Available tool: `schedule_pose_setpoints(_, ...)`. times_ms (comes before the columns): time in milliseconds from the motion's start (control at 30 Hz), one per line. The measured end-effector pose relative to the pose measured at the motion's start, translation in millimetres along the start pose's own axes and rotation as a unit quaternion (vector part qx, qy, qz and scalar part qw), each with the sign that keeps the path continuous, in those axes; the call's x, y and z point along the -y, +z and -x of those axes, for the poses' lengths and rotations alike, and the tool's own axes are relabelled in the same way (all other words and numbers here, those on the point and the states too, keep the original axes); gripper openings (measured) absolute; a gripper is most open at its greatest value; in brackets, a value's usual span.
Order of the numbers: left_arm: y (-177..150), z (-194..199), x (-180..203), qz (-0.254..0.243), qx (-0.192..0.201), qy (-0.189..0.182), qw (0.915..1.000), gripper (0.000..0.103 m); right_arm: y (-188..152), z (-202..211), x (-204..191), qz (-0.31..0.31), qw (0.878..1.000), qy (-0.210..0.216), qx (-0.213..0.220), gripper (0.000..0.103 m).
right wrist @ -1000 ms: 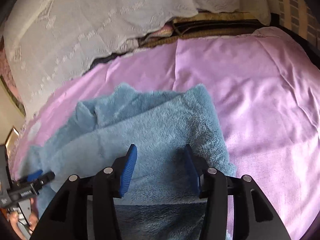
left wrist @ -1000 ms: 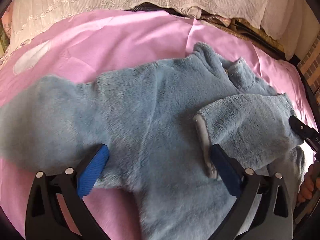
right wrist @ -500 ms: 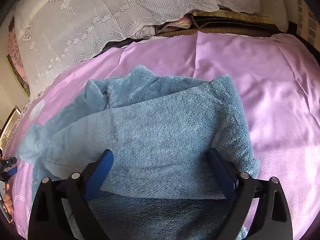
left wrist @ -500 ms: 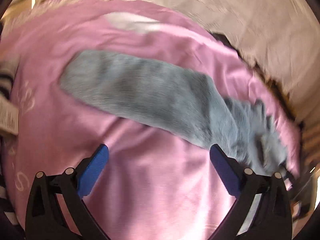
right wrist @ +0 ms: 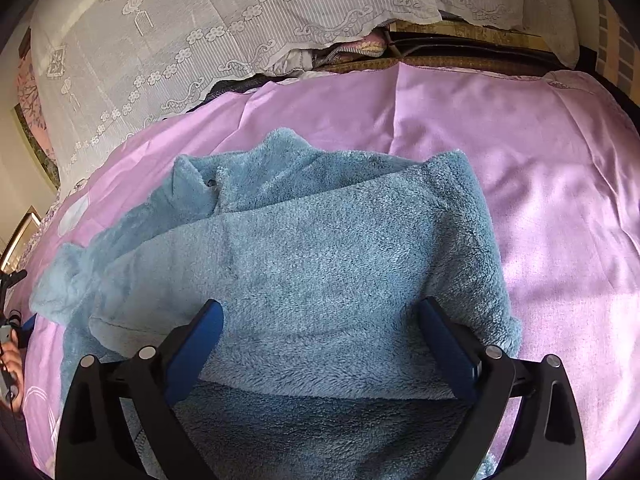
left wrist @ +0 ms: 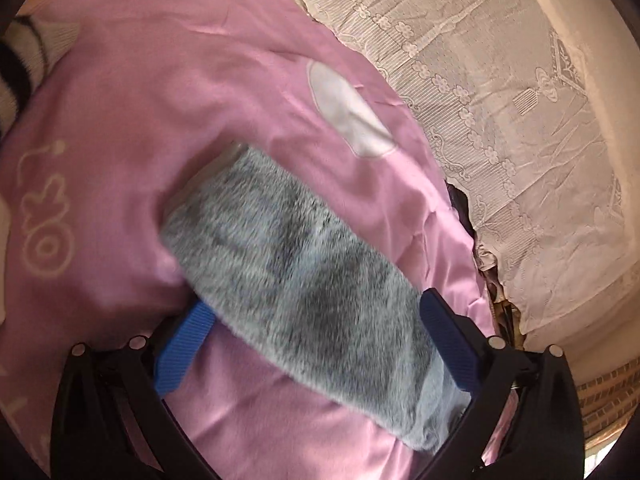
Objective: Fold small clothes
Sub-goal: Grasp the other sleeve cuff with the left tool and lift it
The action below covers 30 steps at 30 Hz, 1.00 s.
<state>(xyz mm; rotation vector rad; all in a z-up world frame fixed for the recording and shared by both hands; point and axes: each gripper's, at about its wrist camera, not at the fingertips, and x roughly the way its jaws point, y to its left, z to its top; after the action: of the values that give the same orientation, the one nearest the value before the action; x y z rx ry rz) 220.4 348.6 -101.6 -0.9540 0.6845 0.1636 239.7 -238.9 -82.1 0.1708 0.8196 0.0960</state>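
Left tool (left wrist: pixel 316 348) spread wide, straddling the outstretched sleeve (left wrist: pixel 296 268) of the blue fleece top (right wrist: pixel 304 276), nothing gripped. Right tool (right wrist: pixel 320 344) also released, poised above the sleeve already folded across the body. Best bet: pinch near the cuff, lift clear, lay it across. Top lies mid-bed on the pink sheet (right wrist: pixel 540 184); lace cover (right wrist: pixel 180 32) along the far edge.

A home bedroom, probably: a pink printed bedsheet (right wrist: pixel 520 152) fills the frame's middle, and white lace covers (right wrist: pixel 200 32) drape bedding along the top.
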Motion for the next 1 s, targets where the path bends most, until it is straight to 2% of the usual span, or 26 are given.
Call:
schedule_pose_setpoints(133, 1, 4, -3, -0.027, 0.019, -0.004, 0.9995, 0.098, 1, -1, -2, 0.003, 1.0, -0.002, -0.002, 0.099)
schedule_pose_setpoints(167, 0, 6, -4, -0.033, 0.024, 0.002, 0.9992, 0.091, 1, -2, -2, 0.004, 1.0, -0.003, -0.002, 0.099)
schedule_pose_setpoints(200, -1, 6, -3, -0.037, 0.028, 0.013, 0.9989, 0.072, 1, -2, -3, 0.005, 1.0, -0.004, -0.003, 0.099)
schedule_pose_setpoints(233, 0, 5, -7, -0.036, 0.028, 0.023, 0.9987, 0.059, 1, -3, -3, 0.006, 1.0, -0.006, -0.003, 0.099)
schedule_pose_setpoints(267, 2, 4, -13, -0.025, 0.025, 0.023, 0.9991, 0.038, 1, -3, -3, 0.006, 1.0, -0.006, -0.004, 0.099)
schedule_pose_setpoints(300, 3, 4, -22, -0.009, 0.025, 0.011, 0.9996, 0.026, 1, -3, -3, 0.007, 1.0, -0.006, -0.004, 0.099)
schedule_pose_setpoints(367, 6, 3, -46, 0.047, 0.023, -0.054, 0.9971, 0.015, 1, -3, -3, 0.007, 1.0, -0.007, -0.004, 0.099)
schedule_pose_setpoints(400, 7, 2, -53, 0.065, 0.02, -0.071, 0.9951, 0.011, 1, -3, -3, 0.007, 1.0, -0.007, -0.004, 0.099)
schedule_pose_setpoints(467, 7, 3, -55, 0.068, 0.019, -0.083, 0.9941, 0.011, 1, -3, -3, 0.007, 1.0, -0.007, -0.004, 0.099)
schedule_pose_setpoints(667, -2, 15, -34, 0.02, 0.027, -0.071, 0.9969, 0.009, 1, -3, -3, 0.007, 1.0, -0.007, -0.004, 0.099)
schedule_pose_setpoints(800, -18, 30, 7, -0.079, 0.045, -0.035, 0.9953, 0.008, 1, -5, -4, 0.01, 1.0, -0.009, -0.006, 0.1)
schedule_pose_setpoints(900, -38, 36, 49, -0.166, 0.053, -0.015, 0.9847, 0.008, 0, -6, -5, 0.01, 1.0, -0.01, -0.006, 0.1)
schedule_pose_setpoints(1000, -51, 34, 76, -0.202, 0.047, -0.015, 0.9782, 0.008, 0, -6, -5, 0.009, 1.0, -0.009, -0.005, 0.1)
